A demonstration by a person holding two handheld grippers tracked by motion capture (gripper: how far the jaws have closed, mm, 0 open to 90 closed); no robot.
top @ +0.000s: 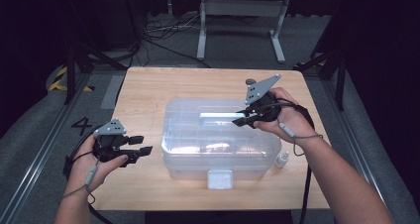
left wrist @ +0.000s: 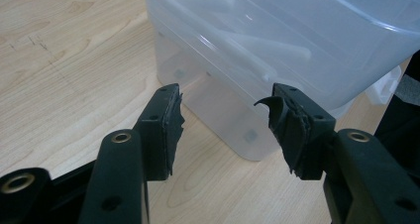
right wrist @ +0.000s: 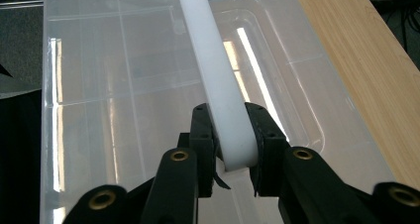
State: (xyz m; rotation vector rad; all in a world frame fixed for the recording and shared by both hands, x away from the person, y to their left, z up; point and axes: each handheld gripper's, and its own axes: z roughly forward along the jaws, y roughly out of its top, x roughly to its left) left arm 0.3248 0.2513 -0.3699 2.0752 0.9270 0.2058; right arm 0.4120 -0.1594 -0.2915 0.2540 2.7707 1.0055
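From above, my right gripper (top: 241,119) sits on the lid of the box (top: 220,140), clamped on its white handle (top: 218,116), while my left gripper (top: 143,144) hangs just left of the box. Along my left jaws, spread wide with nothing between them, the box corner (left wrist: 247,135) lies just ahead. Along my right jaws, the handle (right wrist: 218,85) is pinched between the pads and runs straight away from me.

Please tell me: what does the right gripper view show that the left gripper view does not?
Right gripper view alone: the right gripper closed on the white handle over the lid. Left gripper view alone: the open left gripper, nothing between its jaws, facing the box wall. Both share the clear plastic box and the wooden table.
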